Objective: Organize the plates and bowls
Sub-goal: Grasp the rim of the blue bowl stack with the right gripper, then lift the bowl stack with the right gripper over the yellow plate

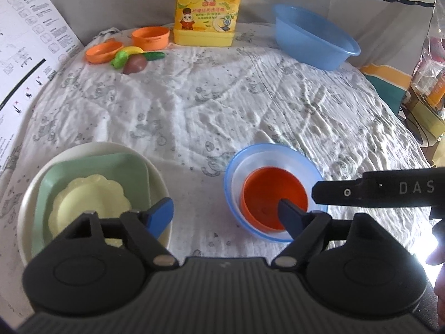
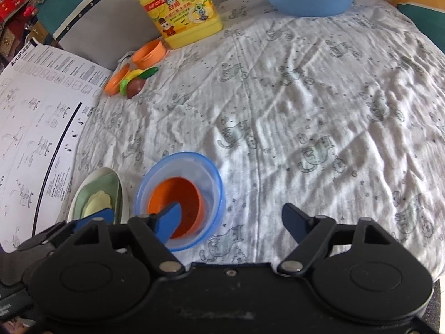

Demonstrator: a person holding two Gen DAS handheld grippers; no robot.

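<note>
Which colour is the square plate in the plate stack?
Pale green. The square plate shows best in the left wrist view.

Lower left of the left wrist view: scalloped dish point(image 1: 91, 197) in square plate point(image 1: 94, 183), in round plate point(image 1: 33, 203). Right of that: cup point(image 1: 267, 192) inside nested bowls point(image 1: 236, 164). Upper centre: detergent jug point(image 1: 207, 8); basin point(image 1: 314, 39) right; toy food point(image 1: 133, 58) left.

Both tools are matte black plastic: the left gripper point(image 1: 225, 213) and right gripper point(image 2: 232, 222) each carry two blue fingers point(image 1: 160, 214) on black linkage arms with silver rivets, above round housings and a ribbed body. White "DAS" lettering marks one side.
</note>
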